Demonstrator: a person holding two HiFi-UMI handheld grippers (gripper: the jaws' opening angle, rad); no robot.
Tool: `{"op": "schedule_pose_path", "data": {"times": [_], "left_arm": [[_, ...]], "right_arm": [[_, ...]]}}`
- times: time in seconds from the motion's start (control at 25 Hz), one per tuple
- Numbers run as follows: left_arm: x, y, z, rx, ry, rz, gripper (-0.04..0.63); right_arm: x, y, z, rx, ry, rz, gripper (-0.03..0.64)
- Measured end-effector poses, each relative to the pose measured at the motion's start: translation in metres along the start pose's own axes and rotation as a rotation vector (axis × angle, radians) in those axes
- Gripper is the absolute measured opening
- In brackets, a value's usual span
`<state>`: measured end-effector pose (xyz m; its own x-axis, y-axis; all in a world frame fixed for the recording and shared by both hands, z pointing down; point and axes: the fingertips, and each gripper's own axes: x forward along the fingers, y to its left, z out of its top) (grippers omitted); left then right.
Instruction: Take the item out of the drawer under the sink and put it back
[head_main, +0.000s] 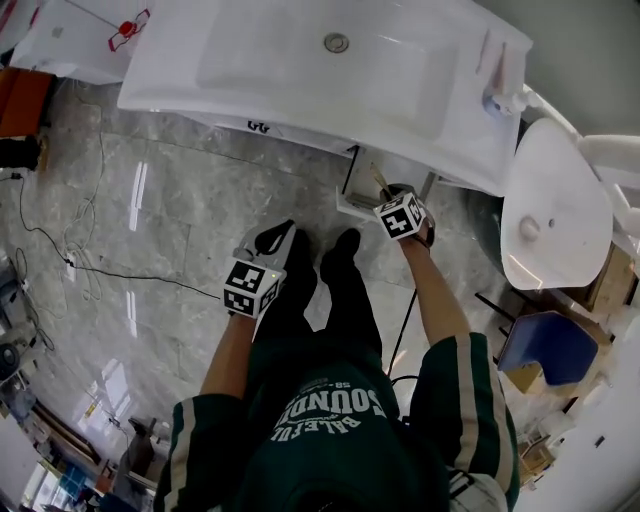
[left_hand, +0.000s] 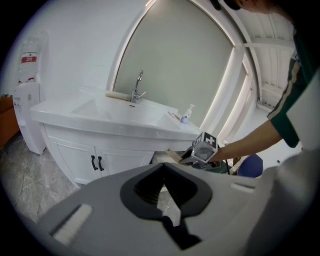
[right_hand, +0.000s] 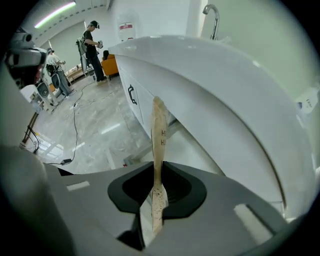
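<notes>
A thin flat wooden stick (right_hand: 159, 150) with dark print on it stands upright between my right gripper's (right_hand: 157, 176) pads, which press on its lower end. In the head view that gripper (head_main: 397, 198) reaches into the open drawer (head_main: 352, 196) under the white sink (head_main: 300, 70), and the stick (head_main: 380, 183) pokes out past it. The left gripper view shows the right gripper's marker cube (left_hand: 205, 145) at the drawer. My left gripper (head_main: 280, 236) hangs in front of my legs, away from the cabinet, its jaws together with nothing in them (left_hand: 162, 172).
A white toilet (head_main: 555, 205) stands to the right of the sink, and a blue stool (head_main: 545, 345) is near my right side. A black cable (head_main: 110, 268) runs over the marble floor on the left. The cabinet doors (left_hand: 95, 162) are closed.
</notes>
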<state>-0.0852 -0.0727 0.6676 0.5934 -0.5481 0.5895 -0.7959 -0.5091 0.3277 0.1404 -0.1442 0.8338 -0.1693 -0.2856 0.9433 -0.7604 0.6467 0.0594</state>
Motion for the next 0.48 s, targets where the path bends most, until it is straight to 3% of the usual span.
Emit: {"op": "schedule_pose_path", "data": {"times": [0.24, 0.48], "left_arm": [[-0.012, 0.0, 0.034, 0.048, -0.044, -0.001, 0.051], [-0.031, 0.007, 0.072, 0.106, -0.091, 0.016, 0.051]], "right_arm": [[-0.058, 0.023, 0.019, -0.001, -0.101, 0.014, 0.046], [-0.138, 0.025, 0.061, 0.069, -0.291, 0.013, 0.047]]}}
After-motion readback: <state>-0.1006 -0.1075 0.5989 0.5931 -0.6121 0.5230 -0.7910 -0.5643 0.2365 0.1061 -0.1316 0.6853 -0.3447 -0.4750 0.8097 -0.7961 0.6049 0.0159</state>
